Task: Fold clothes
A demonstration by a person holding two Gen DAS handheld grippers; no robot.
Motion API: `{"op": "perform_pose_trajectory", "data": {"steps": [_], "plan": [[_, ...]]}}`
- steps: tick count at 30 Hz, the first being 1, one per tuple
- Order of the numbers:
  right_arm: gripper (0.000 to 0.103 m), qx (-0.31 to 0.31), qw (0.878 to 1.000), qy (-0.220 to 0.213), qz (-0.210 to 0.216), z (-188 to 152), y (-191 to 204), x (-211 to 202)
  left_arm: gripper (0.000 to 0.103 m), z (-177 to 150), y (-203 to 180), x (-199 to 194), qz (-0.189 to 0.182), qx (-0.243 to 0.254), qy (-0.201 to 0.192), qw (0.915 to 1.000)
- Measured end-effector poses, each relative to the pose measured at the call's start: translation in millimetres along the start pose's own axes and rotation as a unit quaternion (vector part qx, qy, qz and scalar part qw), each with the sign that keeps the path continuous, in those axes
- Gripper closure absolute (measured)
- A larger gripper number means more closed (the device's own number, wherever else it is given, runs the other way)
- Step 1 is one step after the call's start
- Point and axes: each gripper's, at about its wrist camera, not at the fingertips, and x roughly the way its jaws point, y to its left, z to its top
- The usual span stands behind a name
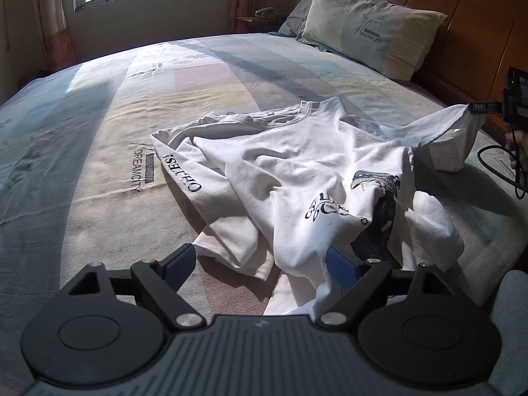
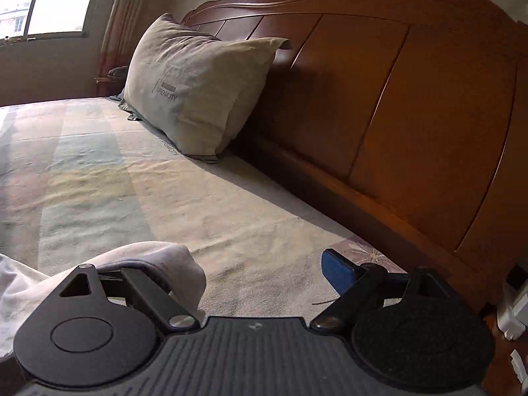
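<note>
Left wrist view: white long-sleeve shirt rumpled on bed, unfolded; right gripper lifts sleeve. Left gripper spread wide.

The shirt lies on the bed, the pillow behind it against the headboard.

Left gripper: jaws spread wide, blue pads apart, low and level. Right gripper: jaws likewise wide apart, nothing clamped between the pads. A hand shows behind the right gripper.
</note>
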Motion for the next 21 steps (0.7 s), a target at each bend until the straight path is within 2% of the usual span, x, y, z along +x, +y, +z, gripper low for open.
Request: {"op": "perform_pose_trajectory", "data": {"steps": [3,6,10,11,21], "plan": [[0.012,-0.019,1.0,-0.007,-0.017,7.3,-11.2,10.7,0.017,1.1,-4.2,1.6,-0.001,0.005,0.002,1.0],[0.011,-0.06,0.997,-0.033,-0.024,9.9,-9.9,12.2,0.017,2.0,-8.6,4.3,-0.004,0.008,0.005,0.9999],[0.01,-0.119,0.989,0.014,0.085,0.1,-3.3,13.4,0.017,2.4,-15.8,7.5,-0.009,0.018,0.01,0.9997],[0.01,-0.121,0.988,0.026,0.098,-5.0,-3.9,14.6,0.017,2.5,-17.6,7.9,-0.011,0.02,0.011,0.9997],[0.01,-0.053,0.987,0.096,0.12,-37.3,-21.7,51.0,0.017,4.0,-27.4,12.6,-0.01,0.035,0.02,0.9991]]}}
